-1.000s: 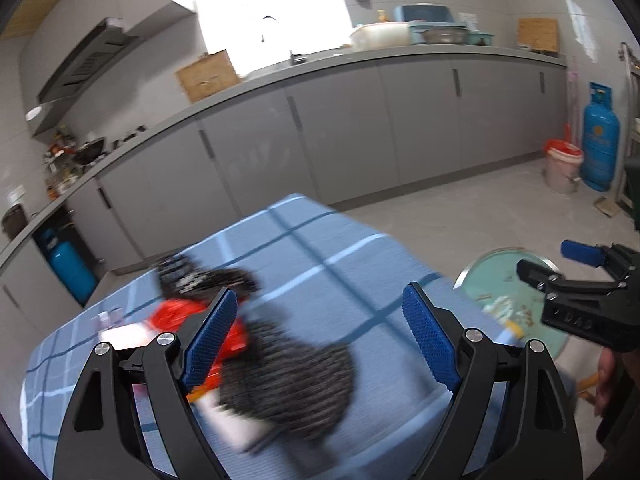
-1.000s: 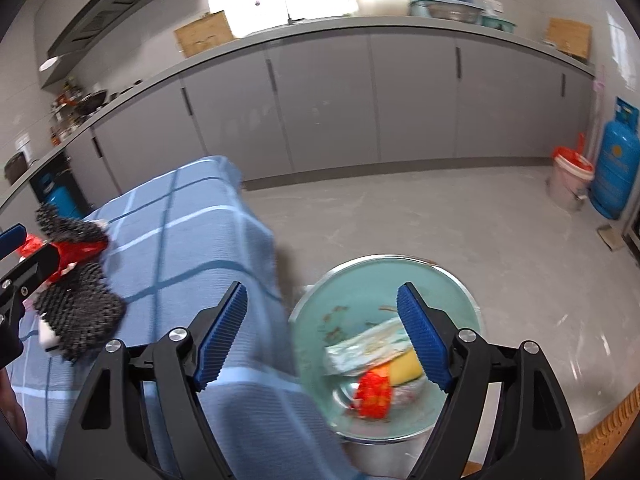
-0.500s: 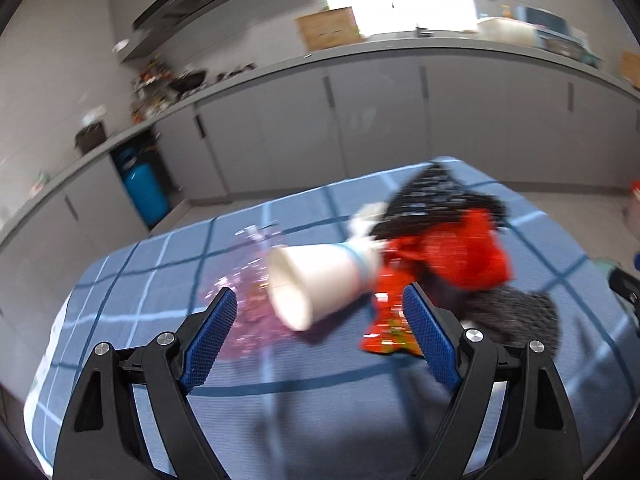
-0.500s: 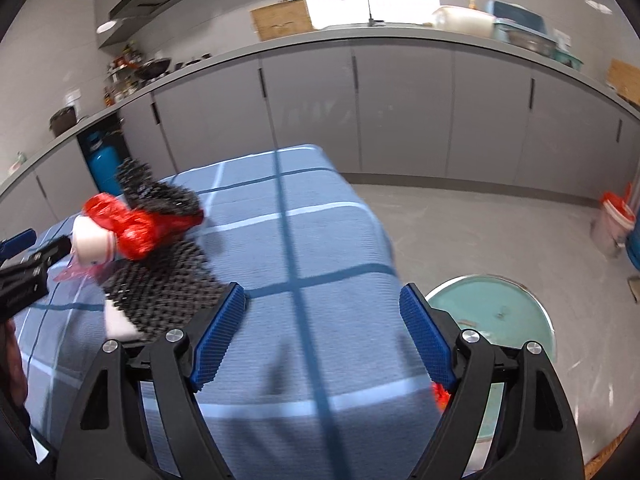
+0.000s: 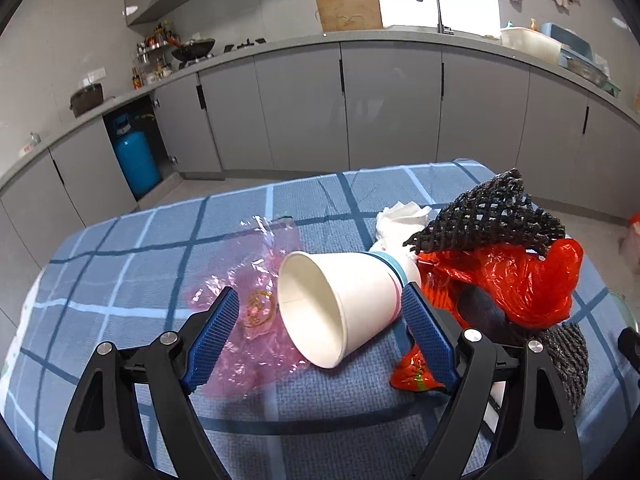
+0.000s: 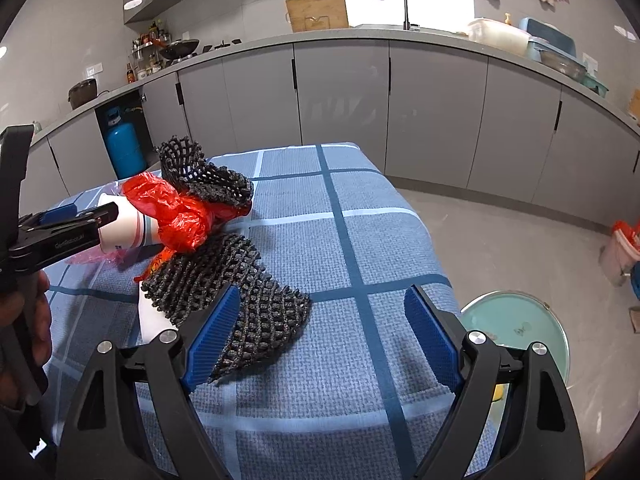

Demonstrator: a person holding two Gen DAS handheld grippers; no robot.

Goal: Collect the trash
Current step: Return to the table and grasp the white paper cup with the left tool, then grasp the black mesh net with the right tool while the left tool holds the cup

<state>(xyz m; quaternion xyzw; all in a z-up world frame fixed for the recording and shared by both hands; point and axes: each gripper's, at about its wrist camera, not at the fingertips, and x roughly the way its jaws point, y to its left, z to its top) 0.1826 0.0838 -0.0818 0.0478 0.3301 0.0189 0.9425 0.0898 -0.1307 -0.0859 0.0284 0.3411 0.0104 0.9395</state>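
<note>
Both my claws gape wide. Left gripper (image 5: 320, 330) brackets the cup (image 5: 344, 304) mid-table; nets, red bag (image 6: 176, 212), wrap remain. Bin (image 6: 516, 332) below the right edge holds little.

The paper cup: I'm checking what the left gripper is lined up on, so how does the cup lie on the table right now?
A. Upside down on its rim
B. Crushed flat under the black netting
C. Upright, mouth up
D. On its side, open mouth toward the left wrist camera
D: the paper cup lies tipped over on the blue checked tablecloth, its round white mouth facing the camera between the open fingers of the left gripper.
</note>
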